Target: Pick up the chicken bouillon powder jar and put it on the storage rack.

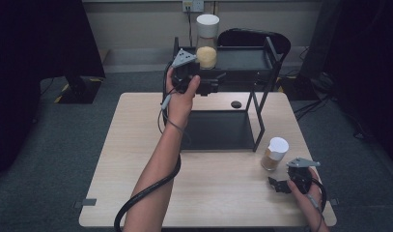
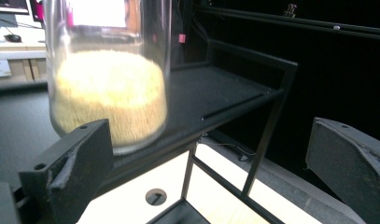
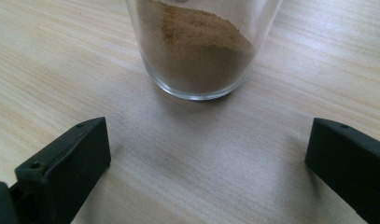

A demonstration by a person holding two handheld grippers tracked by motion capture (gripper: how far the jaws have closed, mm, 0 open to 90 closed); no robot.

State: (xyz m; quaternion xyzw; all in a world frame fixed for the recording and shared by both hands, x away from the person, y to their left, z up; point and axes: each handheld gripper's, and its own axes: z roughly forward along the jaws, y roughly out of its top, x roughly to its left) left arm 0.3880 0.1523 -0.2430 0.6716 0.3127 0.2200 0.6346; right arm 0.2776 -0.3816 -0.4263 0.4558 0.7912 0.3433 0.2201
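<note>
Right gripper point(image 3: 208, 154), jaws apart, sits just short of brown-powder jar point(image 3: 197, 51).

Open tabletop point(image 1: 136, 159) across the frame's lower left; black shelf frame point(image 1: 261, 111) blocking upper centre, tall jar point(image 1: 207, 41) atop, small jar point(image 1: 274, 153) lower right.

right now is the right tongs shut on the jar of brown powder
No, the right tongs stand open, their jaws wide apart on the near side of the jar of brown powder, not touching it.
</note>
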